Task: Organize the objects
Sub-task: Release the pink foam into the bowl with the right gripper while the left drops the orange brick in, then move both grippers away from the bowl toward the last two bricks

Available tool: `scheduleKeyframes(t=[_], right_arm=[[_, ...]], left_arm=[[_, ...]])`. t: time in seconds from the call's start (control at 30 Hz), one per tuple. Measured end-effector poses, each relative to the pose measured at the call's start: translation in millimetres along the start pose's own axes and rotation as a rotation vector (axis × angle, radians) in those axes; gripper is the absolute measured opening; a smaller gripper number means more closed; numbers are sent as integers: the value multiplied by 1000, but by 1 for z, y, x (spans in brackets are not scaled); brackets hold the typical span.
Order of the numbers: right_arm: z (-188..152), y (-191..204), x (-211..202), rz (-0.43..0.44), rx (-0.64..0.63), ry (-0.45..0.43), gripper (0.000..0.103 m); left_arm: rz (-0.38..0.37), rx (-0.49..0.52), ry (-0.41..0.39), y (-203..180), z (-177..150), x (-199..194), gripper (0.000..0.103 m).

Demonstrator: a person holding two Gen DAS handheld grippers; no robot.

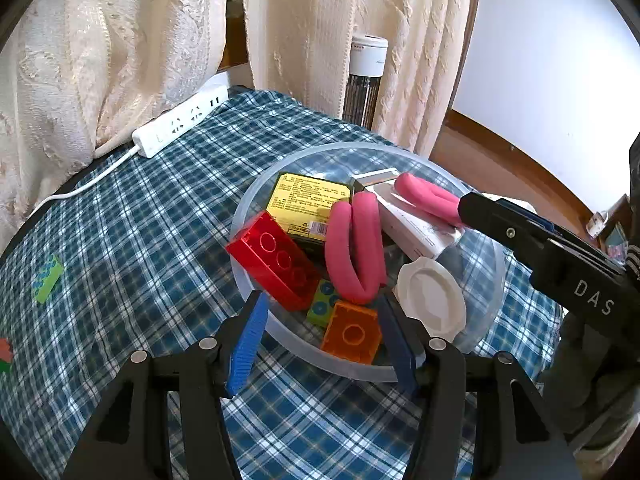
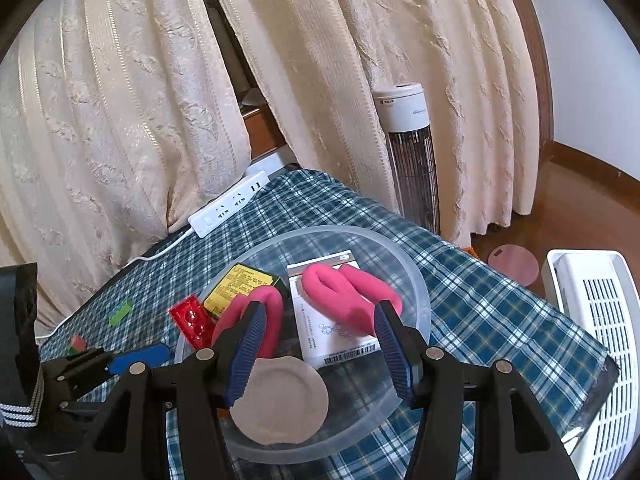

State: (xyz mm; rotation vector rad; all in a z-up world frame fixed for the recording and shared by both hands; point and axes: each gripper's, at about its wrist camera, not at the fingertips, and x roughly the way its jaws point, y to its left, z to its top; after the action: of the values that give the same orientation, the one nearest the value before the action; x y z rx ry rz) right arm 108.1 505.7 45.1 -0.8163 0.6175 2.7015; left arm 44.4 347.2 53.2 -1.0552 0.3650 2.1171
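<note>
A clear plastic bowl [image 1: 360,148] [image 2: 422,292] on the blue plaid cloth holds a red brick [image 1: 276,260] [image 2: 190,320], a yellow box [image 1: 308,200], a white box [image 1: 416,228] [image 2: 332,332], two pink foam rollers [image 1: 356,248] [image 2: 344,288], a white lid [image 1: 432,300] [image 2: 280,404], a green brick [image 1: 322,306] and an orange brick [image 1: 352,332]. My left gripper [image 1: 323,298] hangs open over the bowl's near rim. The orange brick lies below, between its pads, with a gap on its left. My right gripper [image 2: 320,308] [image 1: 466,210] is open above the roller on the white box.
A loose green brick [image 1: 48,278] [image 2: 120,312] and a red-and-green piece [image 2: 78,343] lie on the cloth left of the bowl. A white power strip [image 1: 180,120] sits by the curtains. A tower heater [image 2: 408,152] and a white slatted basket [image 2: 600,340] stand beyond the table.
</note>
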Motion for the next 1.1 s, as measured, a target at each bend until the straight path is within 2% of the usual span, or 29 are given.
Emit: scheduleKeyframes(t=[0.33,0.43,0.53,0.63,1.1], right_arm=[[-4,13,-1,11,-11,9,63],[-4,17,-1,19,-5,5,73],[-5,23,0,27,-5,5,75],[-6,28,-1,39,0,-2,86],[-15,73,3,93,-71,29,87]], left_arm=[[19,-27,-8,11,-6,-8,60],[52,-49,-7,19,-8,-10,69],[97,-73,-6,29,-11,-11,70],[130,-92,0,40,-15,-13,70],[212,-193,-22,91,-37,-31,71]])
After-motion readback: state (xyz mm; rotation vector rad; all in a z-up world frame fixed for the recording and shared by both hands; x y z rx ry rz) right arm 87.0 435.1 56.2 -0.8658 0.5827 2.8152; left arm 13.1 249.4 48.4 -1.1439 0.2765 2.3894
